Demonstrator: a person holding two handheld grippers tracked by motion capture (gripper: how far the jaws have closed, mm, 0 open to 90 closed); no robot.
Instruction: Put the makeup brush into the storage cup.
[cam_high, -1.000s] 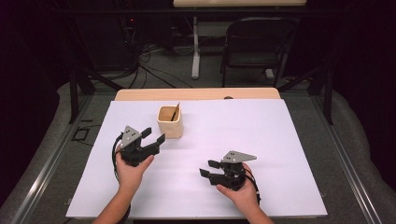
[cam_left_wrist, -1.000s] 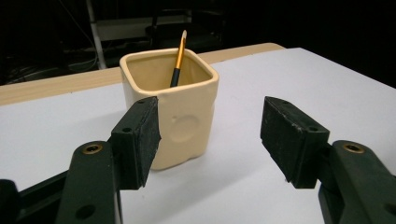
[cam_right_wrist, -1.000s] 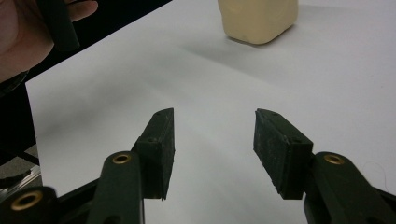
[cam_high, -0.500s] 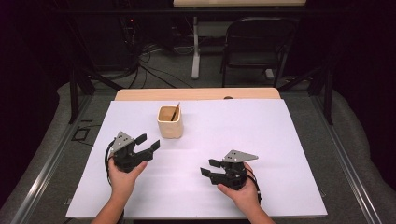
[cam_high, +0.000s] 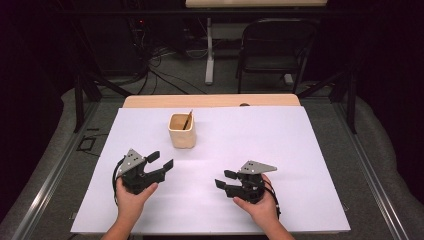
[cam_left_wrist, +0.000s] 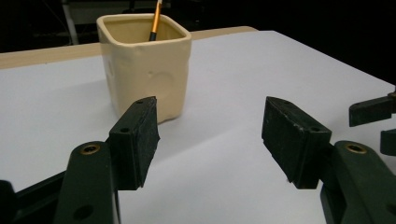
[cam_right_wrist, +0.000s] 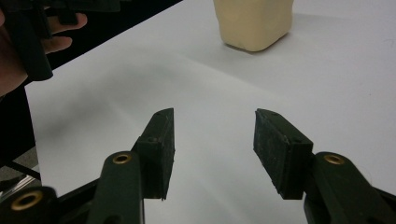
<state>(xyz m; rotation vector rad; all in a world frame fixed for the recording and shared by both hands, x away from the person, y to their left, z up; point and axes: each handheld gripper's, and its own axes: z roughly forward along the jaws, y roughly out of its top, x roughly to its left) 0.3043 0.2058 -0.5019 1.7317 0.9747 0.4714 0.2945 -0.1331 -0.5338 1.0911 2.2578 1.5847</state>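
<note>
- The cream cup (cam_high: 182, 130) stands upright on the white bench (cam_high: 300, 150), with a brush (cam_high: 188, 120) leaning inside it.
- Your left gripper (cam_high: 161, 160) is near the cup, pointing at it, jaws released and empty.
- Your right gripper (cam_high: 225, 179) rests well apart from the cup, also released, holding nothing.

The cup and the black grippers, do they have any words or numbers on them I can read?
No readable words or numbers.
Cream cup: plain, only faint dents.
Brush in it: no lettering.
Left gripper and right gripper: plain black pads.
White table cover: blank.
</note>
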